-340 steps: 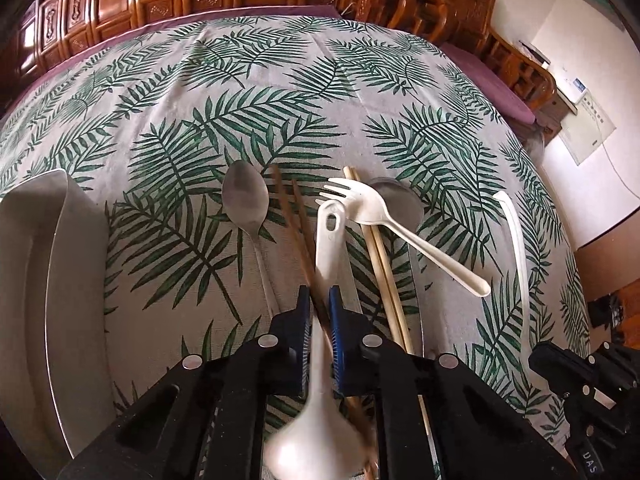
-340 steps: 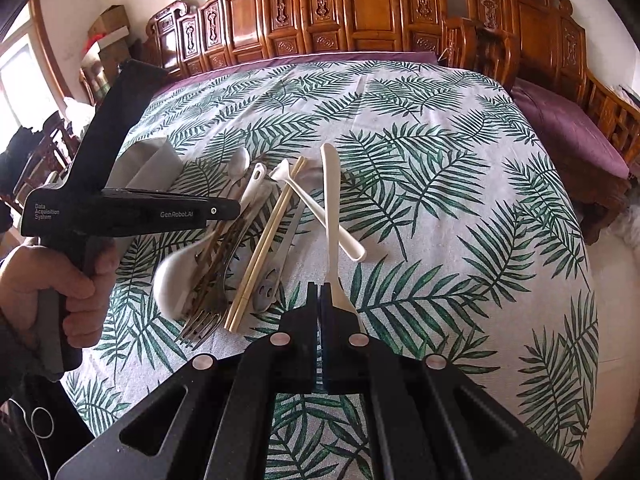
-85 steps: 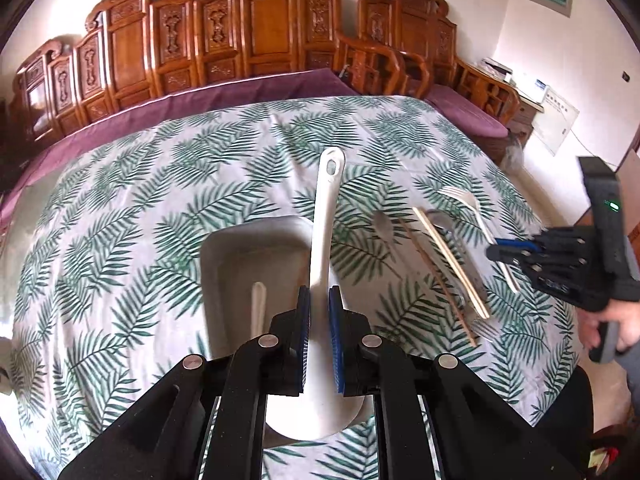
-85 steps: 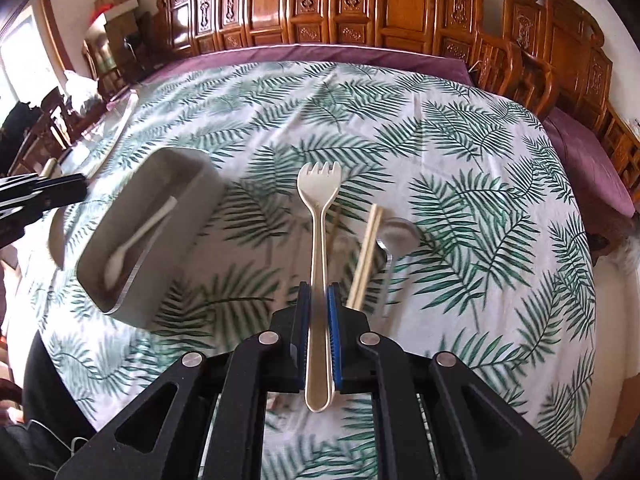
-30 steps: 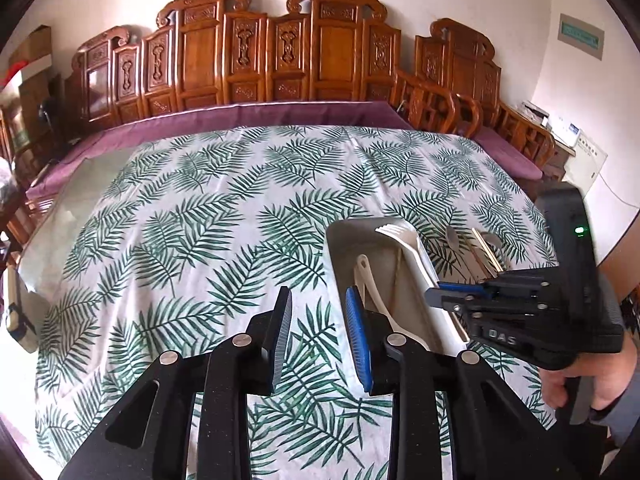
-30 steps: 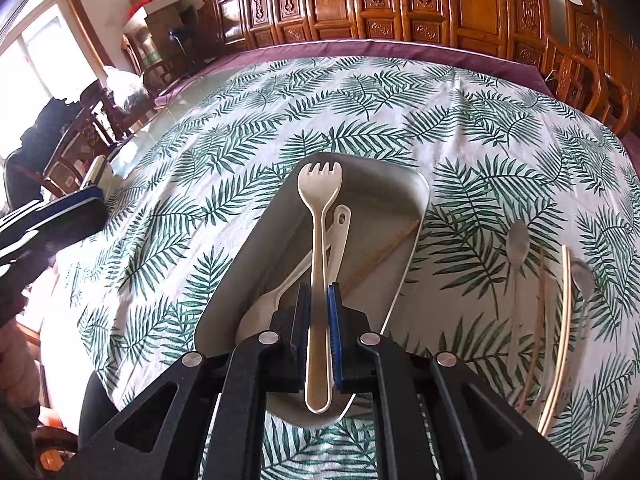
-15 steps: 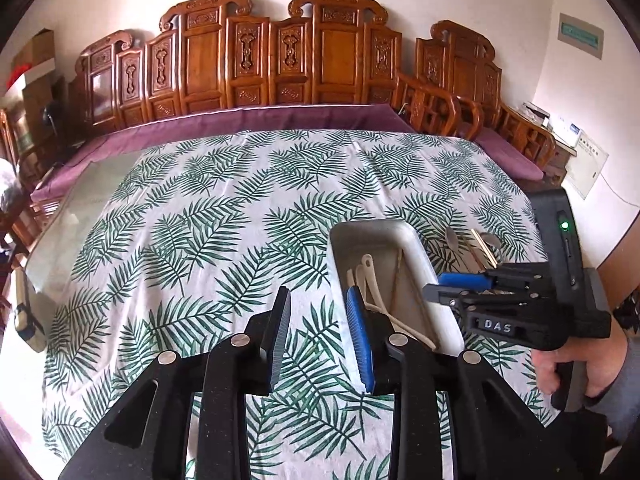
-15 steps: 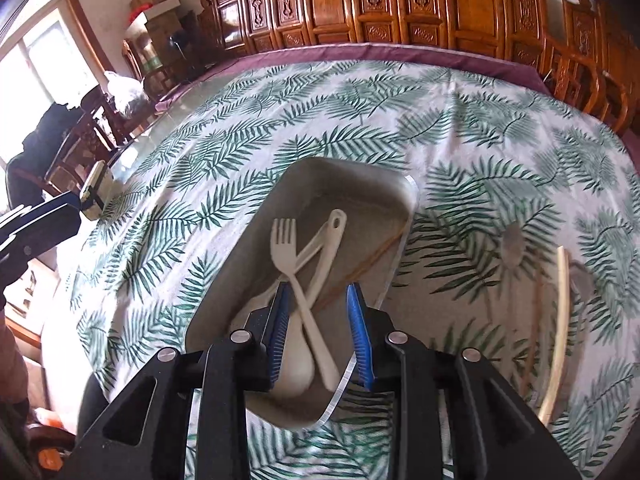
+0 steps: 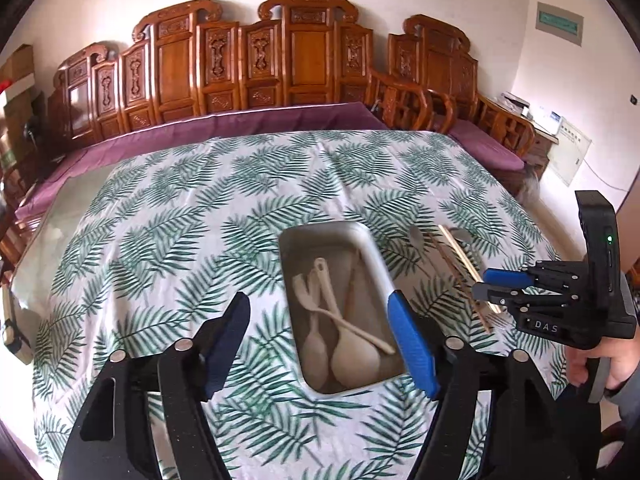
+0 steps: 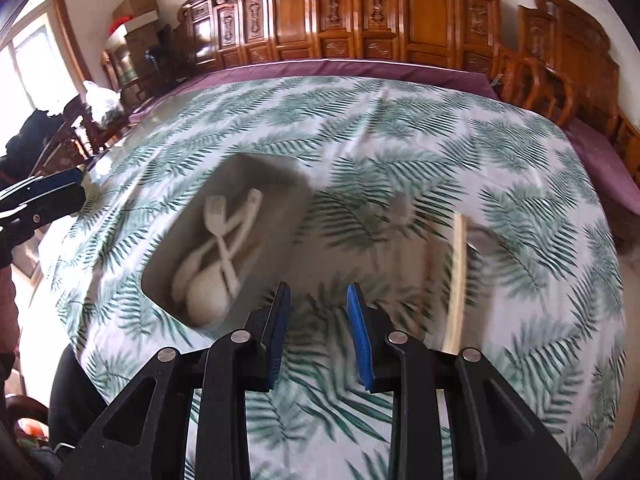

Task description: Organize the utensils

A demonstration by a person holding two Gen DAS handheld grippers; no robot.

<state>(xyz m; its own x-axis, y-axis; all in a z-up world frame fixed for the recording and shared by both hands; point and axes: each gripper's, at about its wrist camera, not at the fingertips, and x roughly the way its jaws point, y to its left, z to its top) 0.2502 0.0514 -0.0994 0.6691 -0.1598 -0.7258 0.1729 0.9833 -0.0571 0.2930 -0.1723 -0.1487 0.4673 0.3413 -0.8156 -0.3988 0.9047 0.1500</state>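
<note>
Broadly, setting: a big table [image 9: 168,216] under a cloth printed with green palm leaves, carved wooden chairs ranged behind it.
Tray: a grey oblong tray [image 9: 378,264] lies on the cloth near the middle of the left wrist view; in the right wrist view it sits to the left, blurred.
Sorted so far: a pale plastic fork [image 9: 306,292], a pale ladle [image 9: 352,350] and a pale spoon [image 9: 316,348] lie crossed over one another inside the tray.
Still loose: light wooden chopsticks [image 9: 464,258] and two metal spoons [image 9: 416,236] lie on the cloth just to the right of the tray, apart from it.
Left gripper [image 9: 320,332]: fingers spread wide with nothing between them, having just opened further; it hangs above the near end of the tray.
Right gripper [image 10: 318,330]: fingers partly parted and empty, over bare cloth between the tray and the loose chopsticks; a hand [image 9: 608,354] grips its handle at the right edge of the left wrist view.
Step in hand: judged from this layout, the plastic pieces are filed and both tools are free for another pick.
Next move: likely the right gripper to the chopsticks, since it is nearest them. That calls for lining the fingers across the thin sticks, coming low to the cloth, and closing on both without catching the fabric or nudging the spoon beside them.
</note>
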